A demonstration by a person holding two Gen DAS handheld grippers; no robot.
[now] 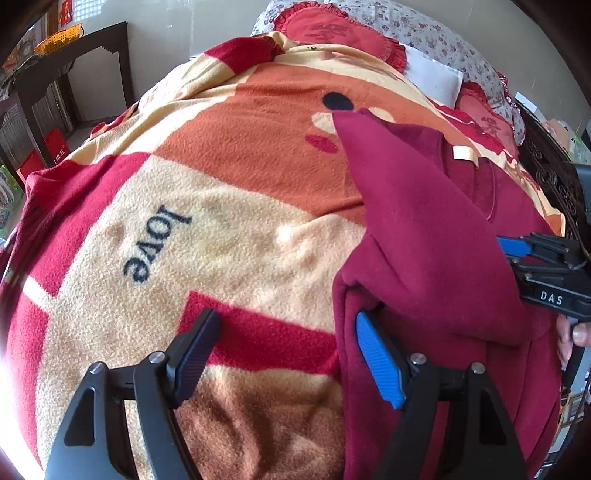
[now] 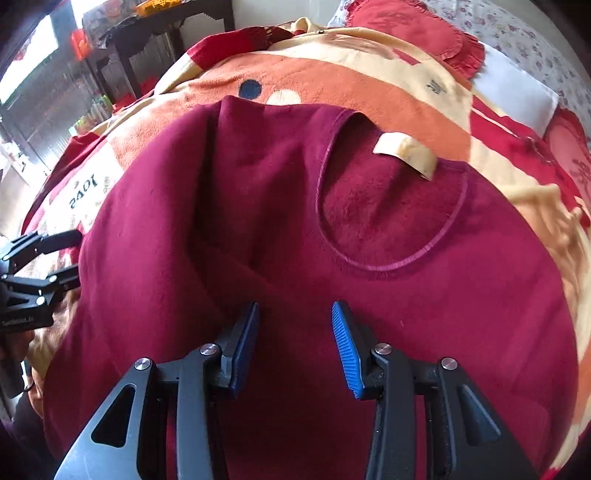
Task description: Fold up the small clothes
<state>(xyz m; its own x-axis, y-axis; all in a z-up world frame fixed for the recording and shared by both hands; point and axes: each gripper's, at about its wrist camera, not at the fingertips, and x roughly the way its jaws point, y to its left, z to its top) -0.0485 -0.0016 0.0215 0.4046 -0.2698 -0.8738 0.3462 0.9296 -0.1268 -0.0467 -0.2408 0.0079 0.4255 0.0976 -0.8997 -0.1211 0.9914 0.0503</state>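
Note:
A dark red fleece top [image 2: 369, 280] lies on a patterned blanket [image 1: 221, 236], with its round neckline and a cream label [image 2: 404, 151] facing up. One side is folded over the body, making a pointed flap [image 1: 399, 192]. My left gripper [image 1: 288, 347] is open over the blanket at the top's left edge, its blue pad [image 1: 376, 362] against the fold. My right gripper [image 2: 293, 343] is open and empty just above the top's middle. It also shows at the right edge of the left wrist view [image 1: 517, 254].
The blanket covers a bed with red heart-shaped cushions [image 1: 332, 29] and a white cloth [image 2: 517, 92] at the head. A dark wooden table [image 1: 66, 55] with a yellow basket [image 1: 59, 37] stands at the far left. The left gripper shows in the right wrist view [image 2: 70, 254].

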